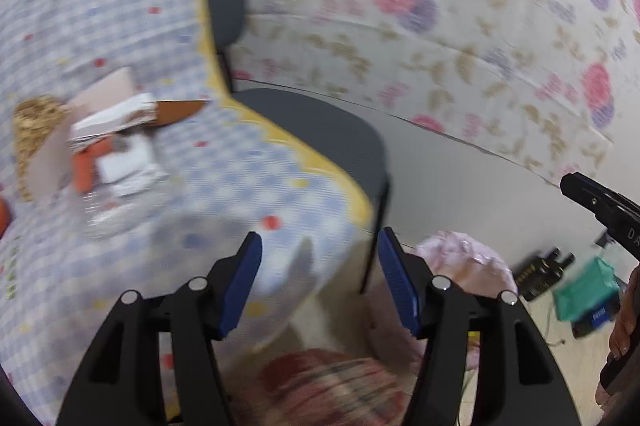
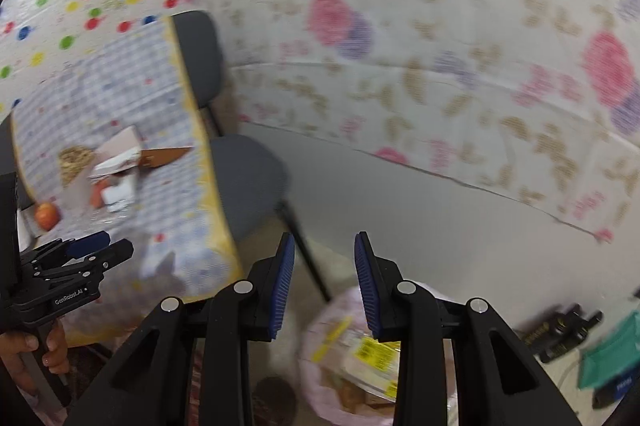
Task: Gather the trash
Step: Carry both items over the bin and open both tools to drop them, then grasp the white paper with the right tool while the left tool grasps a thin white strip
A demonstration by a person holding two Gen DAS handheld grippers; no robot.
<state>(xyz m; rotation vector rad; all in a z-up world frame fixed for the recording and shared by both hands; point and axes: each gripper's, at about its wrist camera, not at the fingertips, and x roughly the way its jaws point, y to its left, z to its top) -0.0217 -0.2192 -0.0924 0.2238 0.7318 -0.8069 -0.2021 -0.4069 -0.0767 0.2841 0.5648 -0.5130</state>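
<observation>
Table: checked blue-and-white tablecloth with a yellow scalloped edge, seen blurred in both views.
Trash: pile of paper and card scraps lies on the cloth, well apart from both grippers — white wrappers, a pink sheet, an orange piece; details too blurred to name.
Bag: pink trash bag sits on the floor beside the table, yellow-labelled wrappers inside.
Left gripper: jaws spread wide, nothing between them — poised over the table's edge.
Right gripper: jaws parted, empty, above the bag.
Chair: grey chair tucked at the table's side.
Apple: red apple on the cloth, near the scraps.
</observation>
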